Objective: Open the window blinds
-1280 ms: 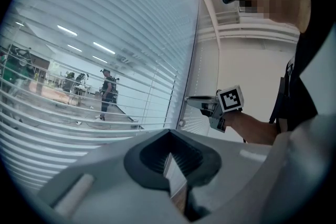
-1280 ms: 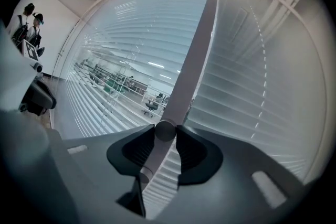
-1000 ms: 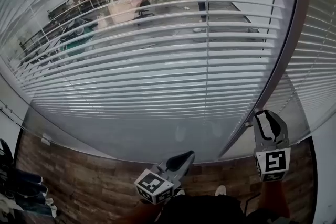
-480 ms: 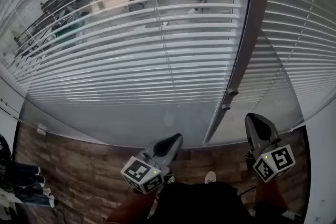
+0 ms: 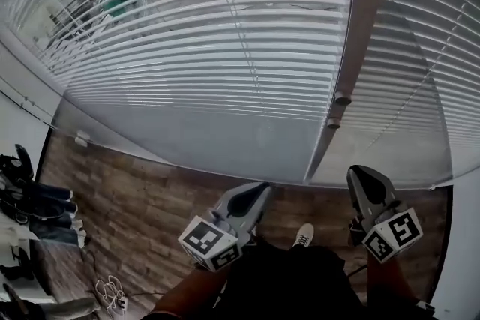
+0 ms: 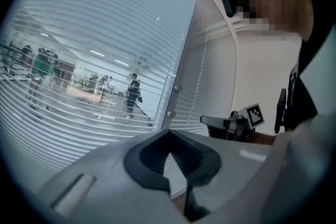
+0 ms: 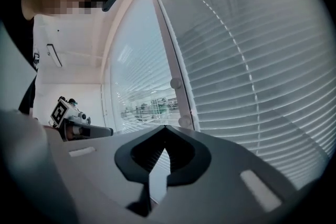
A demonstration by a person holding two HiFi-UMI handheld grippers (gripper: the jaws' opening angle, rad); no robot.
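Your left gripper [image 5: 262, 192] and right gripper [image 5: 361, 176] both have their jaws pressed together, empty, above open wood floor [image 5: 135, 198]. The blinds [image 5: 225, 49] hang beyond, split by the window post [image 5: 361, 49]. A second ago your right jaws stood apart, nearer that post.

Brown wood-plank floor [image 5: 135, 198] ran up to a glass wall [image 5: 187, 139] with a grey upright frame post [image 5: 360, 26]. Beyond it lay a bright office (strip lights [image 6: 97, 53] overhead). A white wall [image 5: 19, 124] stood at left.
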